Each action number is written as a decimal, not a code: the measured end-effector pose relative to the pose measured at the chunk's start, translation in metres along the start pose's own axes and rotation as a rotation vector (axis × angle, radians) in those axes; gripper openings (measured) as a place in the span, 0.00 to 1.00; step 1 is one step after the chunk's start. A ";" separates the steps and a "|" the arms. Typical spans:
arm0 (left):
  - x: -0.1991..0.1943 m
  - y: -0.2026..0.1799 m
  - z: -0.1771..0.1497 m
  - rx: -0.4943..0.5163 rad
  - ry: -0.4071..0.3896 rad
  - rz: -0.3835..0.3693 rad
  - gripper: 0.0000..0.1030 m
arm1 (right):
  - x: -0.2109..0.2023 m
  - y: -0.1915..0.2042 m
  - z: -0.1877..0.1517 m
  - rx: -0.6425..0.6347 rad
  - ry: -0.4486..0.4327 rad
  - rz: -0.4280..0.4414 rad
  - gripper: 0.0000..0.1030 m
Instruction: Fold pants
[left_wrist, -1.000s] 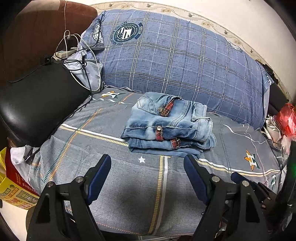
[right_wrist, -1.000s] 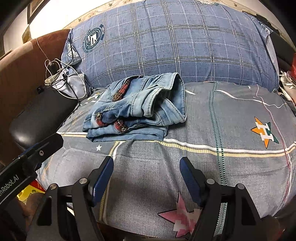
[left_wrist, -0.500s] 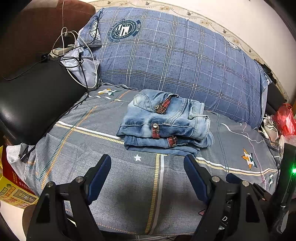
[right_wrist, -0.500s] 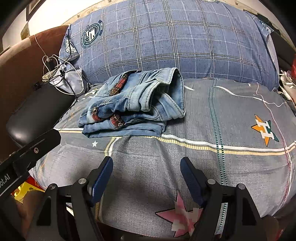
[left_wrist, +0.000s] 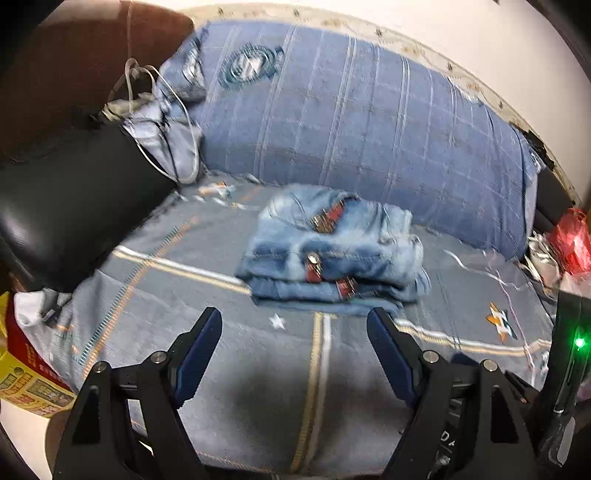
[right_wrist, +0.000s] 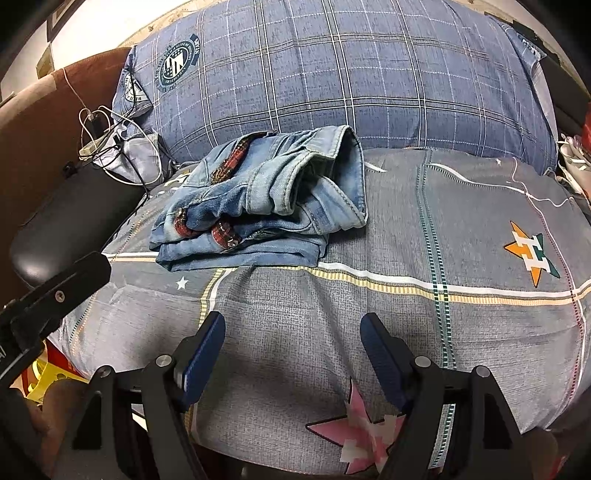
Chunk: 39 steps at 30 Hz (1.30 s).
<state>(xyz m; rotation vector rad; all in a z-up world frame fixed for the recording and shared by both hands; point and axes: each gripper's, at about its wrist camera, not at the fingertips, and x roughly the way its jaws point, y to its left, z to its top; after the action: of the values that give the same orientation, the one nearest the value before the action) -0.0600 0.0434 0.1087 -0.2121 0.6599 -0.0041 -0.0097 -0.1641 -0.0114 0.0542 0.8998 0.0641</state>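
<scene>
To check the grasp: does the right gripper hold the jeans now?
No, the right gripper is open and empty, short of the folded jeans.

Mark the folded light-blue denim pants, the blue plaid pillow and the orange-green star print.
folded light-blue denim pants (right_wrist: 266, 206), right wrist view, top layer.
blue plaid pillow (right_wrist: 351, 74), right wrist view, front face.
orange-green star print (right_wrist: 530, 253), right wrist view, centre.

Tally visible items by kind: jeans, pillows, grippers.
Folded jeans: 1
Plaid pillow: 1
Grippers: 2, left gripper and right gripper, both open and empty
Total: 4
</scene>
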 end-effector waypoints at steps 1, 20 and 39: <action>-0.007 -0.001 0.001 0.006 -0.055 0.038 0.78 | 0.001 0.000 0.000 0.000 0.000 0.000 0.78; -0.029 0.033 0.019 -0.058 -0.197 0.150 1.00 | 0.003 0.024 0.004 -0.074 -0.014 0.044 0.78; 0.001 0.037 0.008 -0.039 -0.108 0.191 1.00 | 0.013 0.064 0.009 -0.200 -0.027 0.048 0.80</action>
<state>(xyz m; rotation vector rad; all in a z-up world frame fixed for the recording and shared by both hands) -0.0565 0.0807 0.1073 -0.1848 0.5709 0.2021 0.0038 -0.0995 -0.0111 -0.1091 0.8616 0.1969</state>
